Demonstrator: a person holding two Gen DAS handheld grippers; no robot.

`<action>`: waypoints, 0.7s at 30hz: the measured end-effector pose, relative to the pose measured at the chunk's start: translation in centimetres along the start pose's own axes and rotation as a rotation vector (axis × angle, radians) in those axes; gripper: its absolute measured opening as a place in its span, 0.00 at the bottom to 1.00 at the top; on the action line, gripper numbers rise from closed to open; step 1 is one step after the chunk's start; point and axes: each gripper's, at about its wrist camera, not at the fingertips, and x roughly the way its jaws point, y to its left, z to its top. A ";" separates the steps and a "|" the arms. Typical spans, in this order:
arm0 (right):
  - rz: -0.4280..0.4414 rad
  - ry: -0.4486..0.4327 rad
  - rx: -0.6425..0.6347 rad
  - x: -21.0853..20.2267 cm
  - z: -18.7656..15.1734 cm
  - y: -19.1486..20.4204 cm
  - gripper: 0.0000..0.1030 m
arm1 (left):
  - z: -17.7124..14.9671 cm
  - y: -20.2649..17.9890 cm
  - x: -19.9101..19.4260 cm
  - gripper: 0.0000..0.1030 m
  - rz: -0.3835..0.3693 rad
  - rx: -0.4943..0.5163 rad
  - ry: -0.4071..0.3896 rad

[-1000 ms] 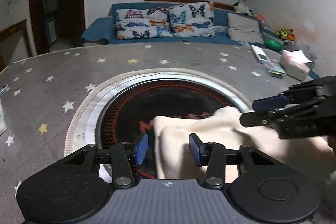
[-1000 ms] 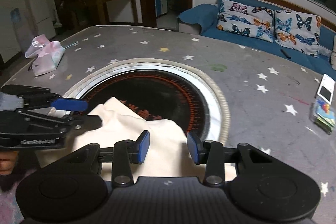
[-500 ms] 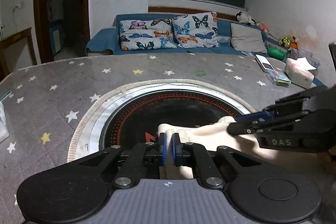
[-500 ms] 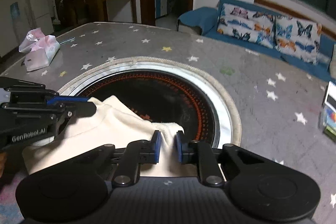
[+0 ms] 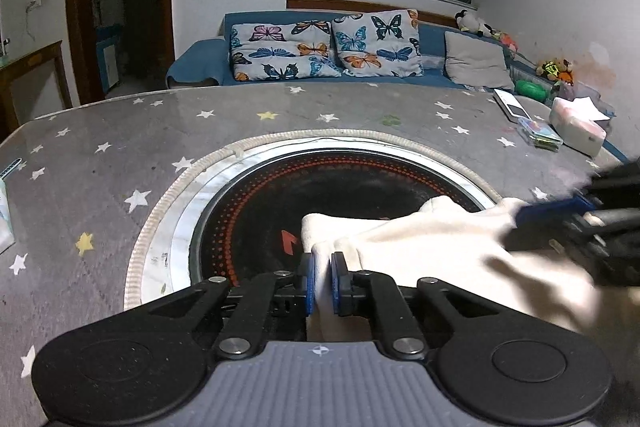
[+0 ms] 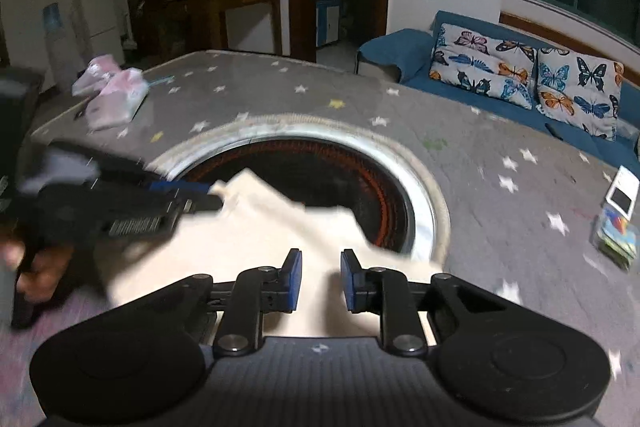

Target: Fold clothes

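While our left tongs [image 5: 322, 281] pinch a bunched corner of the cream cloth [image 5: 420, 247] between their blue pads [image 5: 306, 283], the fabric rises in a small fold just above them; the cloth lies across the near right part of the worktop [image 5: 120, 155], partly over the round black cooker [image 5: 328, 187] set in its middle, and runs rightward to our right tongs [image 5: 552, 207], which show blurred at the frame edge with a blue pad touching the cloth's far corner; from that view we cannot tell whether they grip it.

From the right wrist view, our right tongs [image 6: 321, 281] stand partly apart, a clear gap between the pads [image 6: 292, 281], with cloth [image 6: 256, 247] under and between them but not pressed by either pad; the left tongs [image 6: 192, 193] reach in from the left, blurred, with the cloth's raised corner at their tips; a hand [image 6: 36, 263] shows behind them.

On the star-patterned worktop cover, a pink tissue pack [image 6: 116, 99] lies at the far left in the right view; a white device [image 5: 512, 105], a small clear box [image 5: 540, 133] and another tissue pack [image 5: 576, 127] lie near the right edge in the left view; behind the worktop stands a blue sofa [image 5: 200, 63] with butterfly cushions [image 5: 320, 47].
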 end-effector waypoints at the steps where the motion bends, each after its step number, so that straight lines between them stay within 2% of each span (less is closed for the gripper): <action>1: 0.001 0.004 -0.005 -0.5 -0.6 0.0 0.20 | 0.0 0.0 0.0 0.09 0.002 -0.002 0.000; 9: 0.003 0.028 -0.001 -3.8 -4.4 -0.5 0.26 | -0.5 -1.8 -1.0 0.09 0.003 0.016 0.011; 15: -0.023 0.031 -0.004 -6.5 -6.5 -1.6 0.32 | -1.9 -4.3 -2.8 0.09 -0.039 0.029 0.029; 21: -0.054 0.025 0.060 -10.2 -9.8 -2.5 0.33 | -3.7 -7.3 -5.3 0.10 -0.089 0.037 0.035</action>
